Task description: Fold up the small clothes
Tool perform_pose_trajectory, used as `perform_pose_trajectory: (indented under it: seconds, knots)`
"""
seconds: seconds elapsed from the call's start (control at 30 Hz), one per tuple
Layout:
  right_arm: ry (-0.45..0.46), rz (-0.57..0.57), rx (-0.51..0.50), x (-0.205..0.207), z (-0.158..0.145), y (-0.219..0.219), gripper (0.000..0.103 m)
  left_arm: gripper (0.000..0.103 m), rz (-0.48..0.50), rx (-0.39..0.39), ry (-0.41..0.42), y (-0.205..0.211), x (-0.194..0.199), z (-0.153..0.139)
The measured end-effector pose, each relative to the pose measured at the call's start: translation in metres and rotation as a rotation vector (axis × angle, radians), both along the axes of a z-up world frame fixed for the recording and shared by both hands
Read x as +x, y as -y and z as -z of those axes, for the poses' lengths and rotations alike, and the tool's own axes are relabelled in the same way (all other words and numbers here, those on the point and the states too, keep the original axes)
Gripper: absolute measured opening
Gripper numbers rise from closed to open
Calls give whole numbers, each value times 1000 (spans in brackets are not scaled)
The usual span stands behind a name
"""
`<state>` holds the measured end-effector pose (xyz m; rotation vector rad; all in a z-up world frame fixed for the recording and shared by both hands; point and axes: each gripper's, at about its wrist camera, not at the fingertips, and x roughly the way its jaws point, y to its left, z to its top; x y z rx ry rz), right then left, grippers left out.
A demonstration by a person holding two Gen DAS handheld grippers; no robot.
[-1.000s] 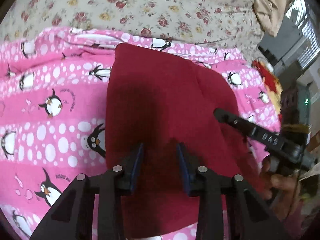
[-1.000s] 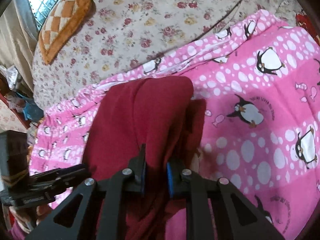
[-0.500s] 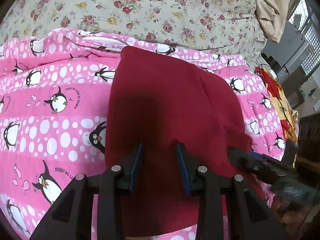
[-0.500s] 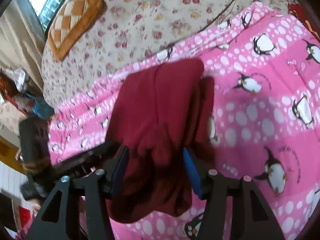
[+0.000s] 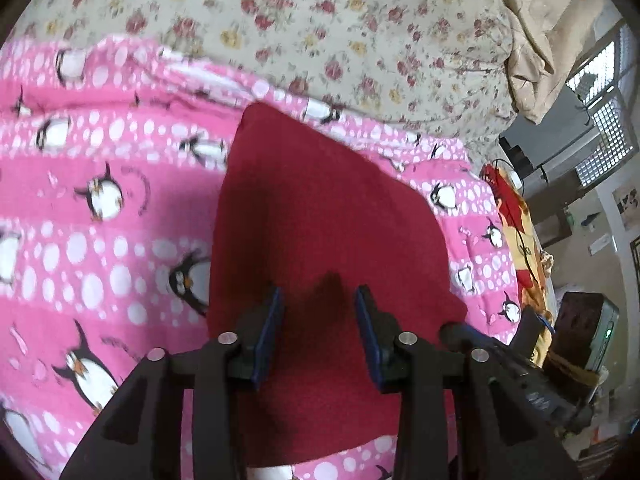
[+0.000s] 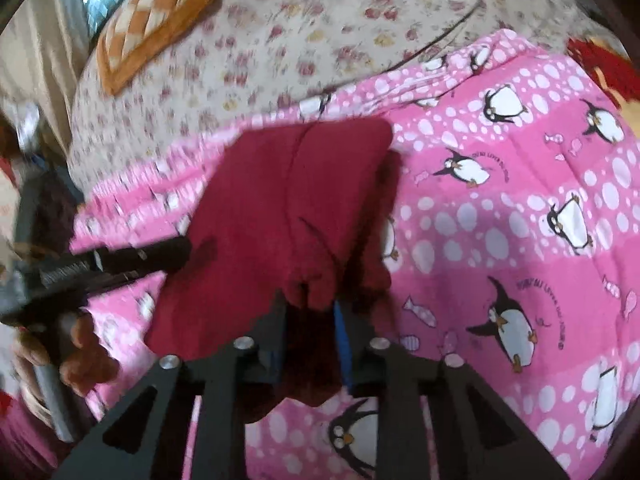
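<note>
The red garment (image 5: 320, 216) lies on the pink penguin blanket (image 5: 100, 240) that covers the bed, with the floral bedspread (image 5: 320, 32) beyond it. In the left wrist view it reads as a fairly flat, roughly oblong shape with smooth top and side edges, so I judge at least one fold is already made – though how many layers sit underneath cannot be told. In the right wrist view the near end is not flat: a bunched, wrinkled lump of the cloth stands up between the fingers of the right gripper (image 6: 310, 320), whose jaws have just been opening. The frame is blurred, and I cannot tell whether the pads press on that lump or merely flank it. The left gripper (image 5: 319, 316) hangs just above the cloth with its fingers apart; its jaws have just been opening further, and nothing is pinched between them – only flat fabric shows below the gap. What seems left, then: lay the raised near end down, or carry it over as a further fold, then smooth the whole. A person's hand (image 6: 86, 344) holding the left tool shows at the left edge of the right view
</note>
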<state>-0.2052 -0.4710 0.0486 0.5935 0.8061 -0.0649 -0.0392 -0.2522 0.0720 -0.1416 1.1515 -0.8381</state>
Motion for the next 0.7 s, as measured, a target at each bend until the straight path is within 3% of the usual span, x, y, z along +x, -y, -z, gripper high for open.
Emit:
perform_pose_trajectory:
  seconds: [0.03, 0.17, 0.3, 0.4, 0.5, 0.57, 0.63, 0.7]
  knots:
    - [19, 30, 13, -1, -4, 6, 50, 26, -3, -10, 3, 1, 3, -2]
    - [-9, 58, -19, 18, -6, 18, 66, 31, -37, 3, -4, 6, 19, 2]
    - [-8, 63, 63, 48, 10, 33, 70, 32, -45, 0, -24, 5, 26, 12]
    - [-40, 22, 39, 71, 25, 34, 71, 34, -23, 4, 4, 6, 23, 15]
    - [-30, -30, -18, 87, 29, 28, 63, 35, -12, 13, 21, 8, 22, 18]
    - [-26, -35, -44, 94, 28, 27, 40, 36, -22, 15, 27, 9, 22, 20]
    - [-32, -62, -118, 104, 23, 22, 32, 36, -32, 13, 31, 9, 22, 21]
    - [-46, -81, -172, 110, 20, 17, 30, 36, -36, 16, 41, 9, 20, 21]
